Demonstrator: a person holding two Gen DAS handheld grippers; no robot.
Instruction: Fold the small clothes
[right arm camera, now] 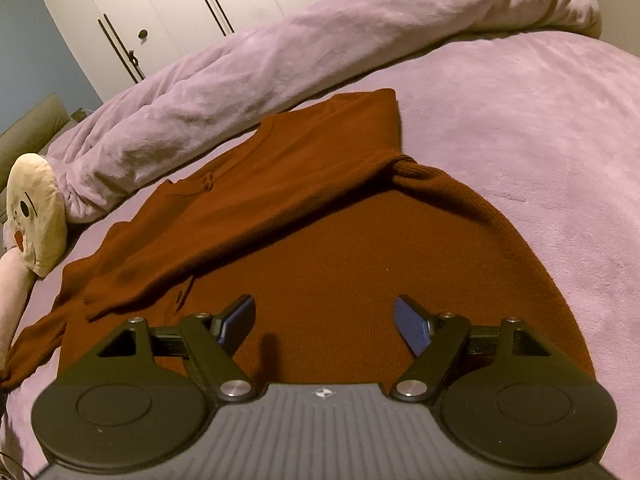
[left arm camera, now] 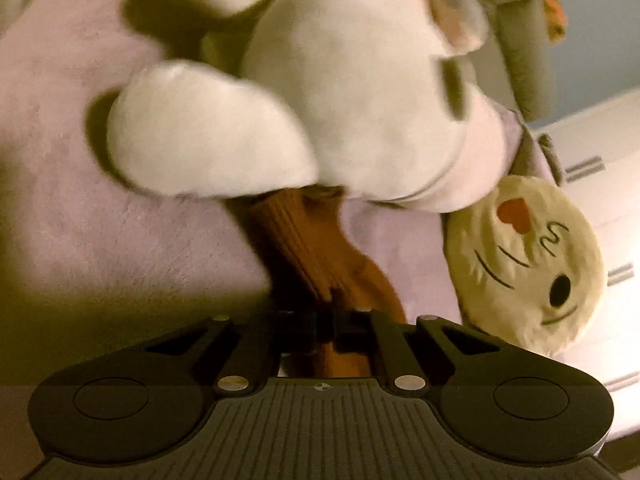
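A rust-brown knit sweater (right arm camera: 320, 216) lies spread on the lilac bed cover (right arm camera: 540, 128), with one sleeve folded across its body. My right gripper (right arm camera: 324, 320) is open, its blue pads (right arm camera: 412, 324) hovering just above the sweater's near part. In the left wrist view my left gripper (left arm camera: 332, 320) is shut on a ribbed brown part of the sweater (left arm camera: 316, 248), a sleeve or cuff, which runs away under a white plush toy (left arm camera: 340, 80).
A cream round plush face (left arm camera: 528, 264) lies right of the left gripper and shows at the left edge of the right wrist view (right arm camera: 36, 212). A rolled lilac duvet (right arm camera: 280, 64) lies behind the sweater. White wardrobe doors (right arm camera: 180, 12) stand beyond.
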